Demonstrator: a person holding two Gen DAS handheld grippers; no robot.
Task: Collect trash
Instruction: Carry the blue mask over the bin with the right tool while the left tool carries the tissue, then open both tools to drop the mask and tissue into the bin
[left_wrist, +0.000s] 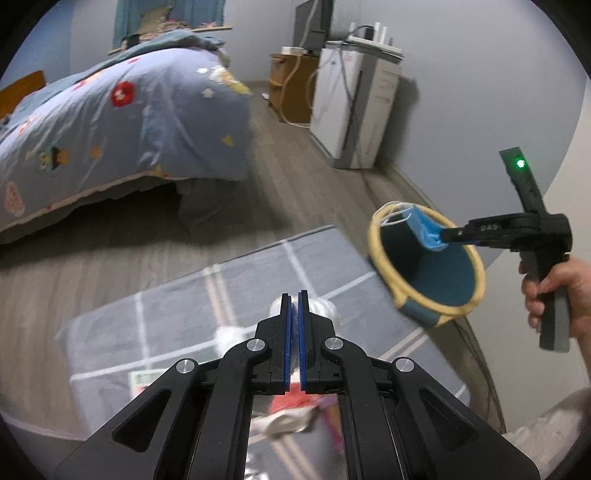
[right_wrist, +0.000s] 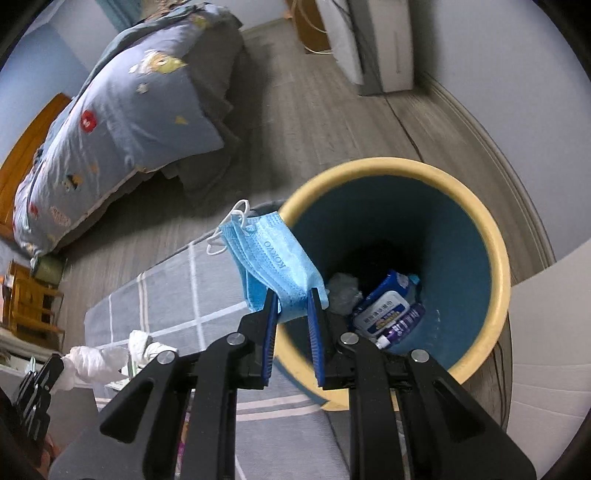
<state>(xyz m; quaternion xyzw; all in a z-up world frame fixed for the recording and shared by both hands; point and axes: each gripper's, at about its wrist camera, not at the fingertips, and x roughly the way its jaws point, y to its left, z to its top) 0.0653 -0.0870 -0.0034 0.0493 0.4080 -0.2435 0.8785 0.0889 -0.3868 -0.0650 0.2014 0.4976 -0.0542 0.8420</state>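
My right gripper (right_wrist: 291, 295) is shut on a folded blue face mask (right_wrist: 275, 264), held above the left rim of a round bin (right_wrist: 491, 236) with a yellow rim and blue inside. In the bin lie a blue wipes packet (right_wrist: 380, 314), a small tube and crumpled grey wrap. The left wrist view shows the same mask (left_wrist: 424, 229) in the right gripper (left_wrist: 443, 236) over the bin (left_wrist: 458, 314). My left gripper (left_wrist: 294, 295) is shut and empty, above crumpled white tissue (left_wrist: 317, 308) and a red-and-white wrapper (left_wrist: 295, 406) on a grey rug (left_wrist: 155, 325).
A bed with a blue patterned quilt (left_wrist: 122, 122) fills the left side. A white appliance (left_wrist: 351, 110) and a wooden cabinet (left_wrist: 291, 88) stand by the far wall. White crumpled tissue (right_wrist: 107, 360) lies on the rug at lower left. A person's hand (left_wrist: 557, 291) grips the right handle.
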